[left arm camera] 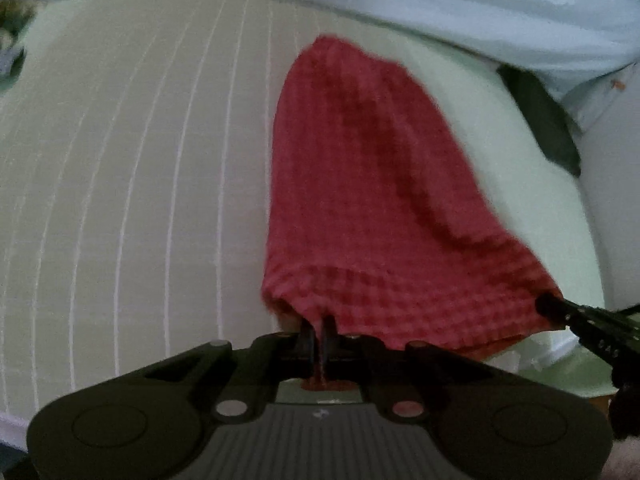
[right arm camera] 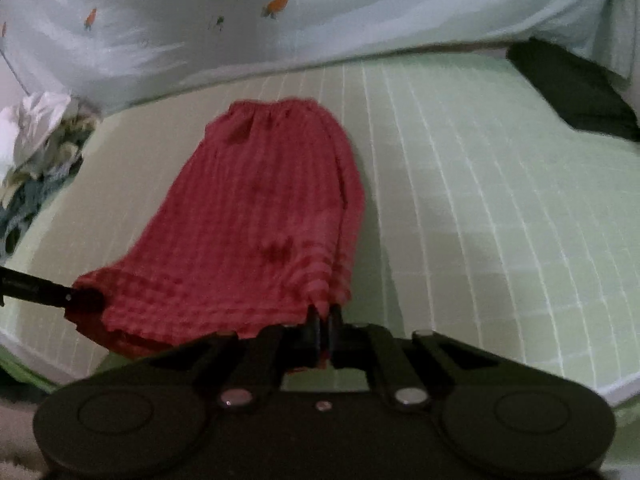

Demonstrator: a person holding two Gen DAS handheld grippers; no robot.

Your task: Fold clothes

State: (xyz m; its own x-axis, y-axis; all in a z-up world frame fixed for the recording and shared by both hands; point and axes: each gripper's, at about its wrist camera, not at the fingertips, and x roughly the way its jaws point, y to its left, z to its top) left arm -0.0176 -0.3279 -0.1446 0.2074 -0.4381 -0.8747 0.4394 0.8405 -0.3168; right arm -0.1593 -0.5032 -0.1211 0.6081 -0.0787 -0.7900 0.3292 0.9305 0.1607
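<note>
Red checked garment [left arm camera: 360,208] lying lengthwise on a pale green striped sheet [left arm camera: 132,184], near hem lifted. Left gripper [left arm camera: 319,330] and right gripper [right arm camera: 325,318], jaws closed, each pinch one near hem corner. Bare sheet flanks both long edges; a dark folded cloth [right arm camera: 576,88] lies far right, crumpled clothes [right arm camera: 36,140] far left.

A pale green quilted bed cover with white grid lines [right arm camera: 500,184] fills the surface. Along the far side lies a light blue sheet printed with small orange shapes [right arm camera: 240,28]. A dark folded cloth [right arm camera: 576,92] sits far right, a crumpled white-and-green heap [right arm camera: 40,140] far left
</note>
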